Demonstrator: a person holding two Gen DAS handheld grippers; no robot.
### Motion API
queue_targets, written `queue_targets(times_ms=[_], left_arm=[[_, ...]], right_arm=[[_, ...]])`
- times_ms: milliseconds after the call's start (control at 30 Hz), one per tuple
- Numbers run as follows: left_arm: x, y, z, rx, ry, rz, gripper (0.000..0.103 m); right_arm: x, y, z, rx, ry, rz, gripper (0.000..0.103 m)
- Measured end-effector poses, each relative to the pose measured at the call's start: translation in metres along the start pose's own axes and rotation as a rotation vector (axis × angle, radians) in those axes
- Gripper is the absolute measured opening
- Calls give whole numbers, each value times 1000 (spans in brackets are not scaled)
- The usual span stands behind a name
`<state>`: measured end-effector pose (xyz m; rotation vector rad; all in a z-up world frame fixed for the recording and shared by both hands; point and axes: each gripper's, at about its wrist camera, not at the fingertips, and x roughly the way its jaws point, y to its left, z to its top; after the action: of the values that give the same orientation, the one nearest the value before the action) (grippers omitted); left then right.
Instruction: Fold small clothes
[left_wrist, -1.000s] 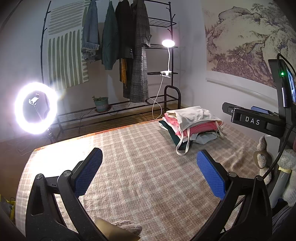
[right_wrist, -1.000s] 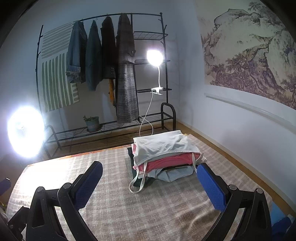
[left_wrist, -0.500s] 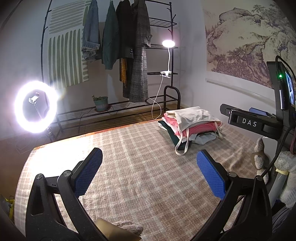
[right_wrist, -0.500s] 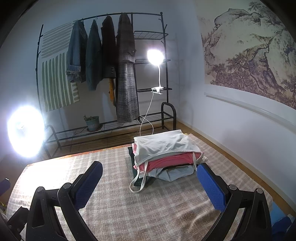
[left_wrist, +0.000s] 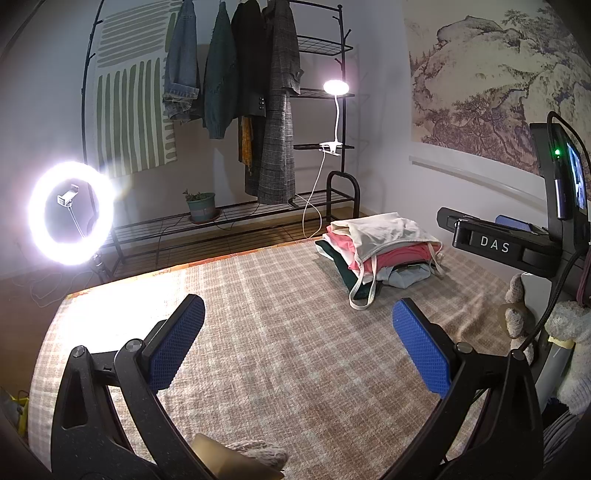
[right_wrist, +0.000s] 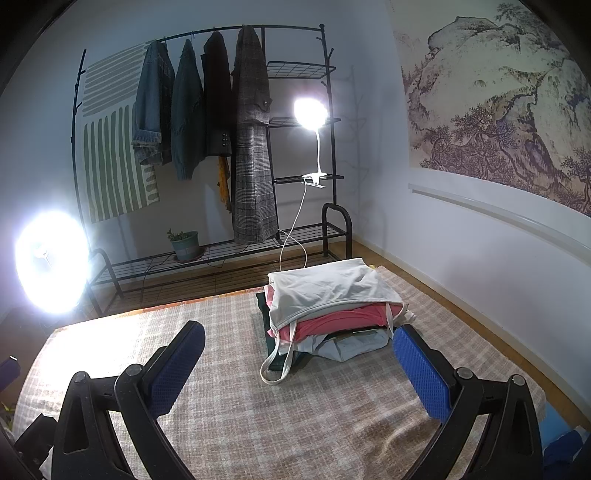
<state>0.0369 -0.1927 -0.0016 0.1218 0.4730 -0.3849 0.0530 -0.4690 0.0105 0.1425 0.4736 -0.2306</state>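
Jaws of both grippers spread wide, nothing held, clothes pile (right_wrist: 332, 306) on checked blanket (right_wrist: 229, 398), coat rack (right_wrist: 207, 122) behind

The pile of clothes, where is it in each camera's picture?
Left wrist view: the pile of clothes sits right of centre, far across the checked blanket.
Right wrist view: the pile of clothes is near the centre, closer.
Shared landmark: the clip lamp behind the pile.

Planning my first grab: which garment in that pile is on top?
The white garment with long straps lies on top of the pile, draped over the pink one; pale blue and dark green pieces sit lower. Both grippers' jaws are open and empty.
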Motion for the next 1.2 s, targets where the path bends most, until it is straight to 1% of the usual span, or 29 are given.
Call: queue_targets(times_ms=[1200], left_arm=[[-4, -5, -2, -28, 11, 1, 103]], right_arm=[[-1, 2, -1, 1, 0, -1, 103]])
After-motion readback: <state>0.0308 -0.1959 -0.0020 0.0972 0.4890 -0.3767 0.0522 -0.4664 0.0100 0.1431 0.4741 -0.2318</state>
